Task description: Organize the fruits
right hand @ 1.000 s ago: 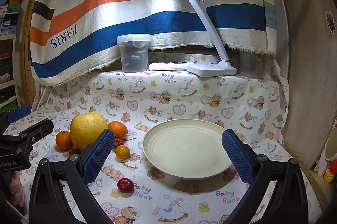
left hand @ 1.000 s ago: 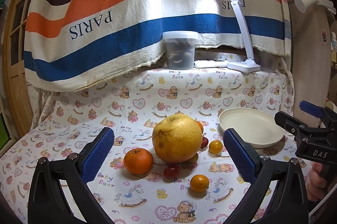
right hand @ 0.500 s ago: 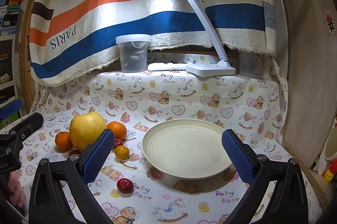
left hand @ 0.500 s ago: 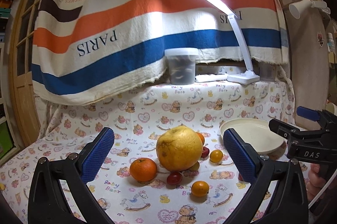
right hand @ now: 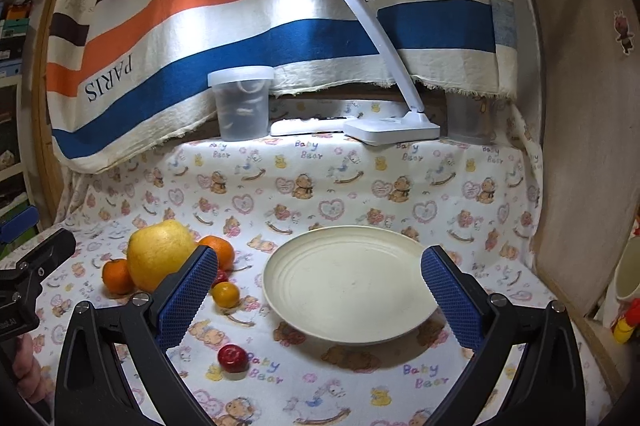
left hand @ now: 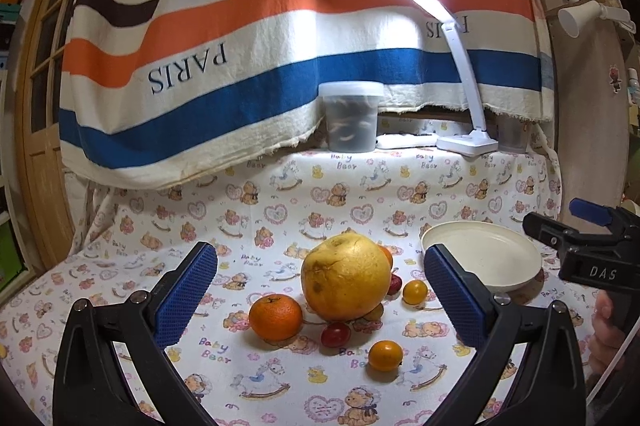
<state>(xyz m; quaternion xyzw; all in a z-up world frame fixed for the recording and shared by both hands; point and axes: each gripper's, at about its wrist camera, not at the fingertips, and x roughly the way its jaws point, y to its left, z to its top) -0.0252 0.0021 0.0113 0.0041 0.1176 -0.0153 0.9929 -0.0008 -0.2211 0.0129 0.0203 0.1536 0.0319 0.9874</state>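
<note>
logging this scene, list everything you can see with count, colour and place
pomelo: 1, yellow, mid cloth
oranges: 2, orange, one left of the pomelo, one behind it
kumquats: 2, orange-yellow, front and right of the pomelo
red fruits: at least 3, small, near the pomelo and in front of the plate
plate: 1, cream, right, empty
tub: 1, clear, lidded, back
lamp: 1, white, back right, lit
cloth: 1, bear print, under all
left gripper: black, blue pads, open
right gripper: same, open
</note>
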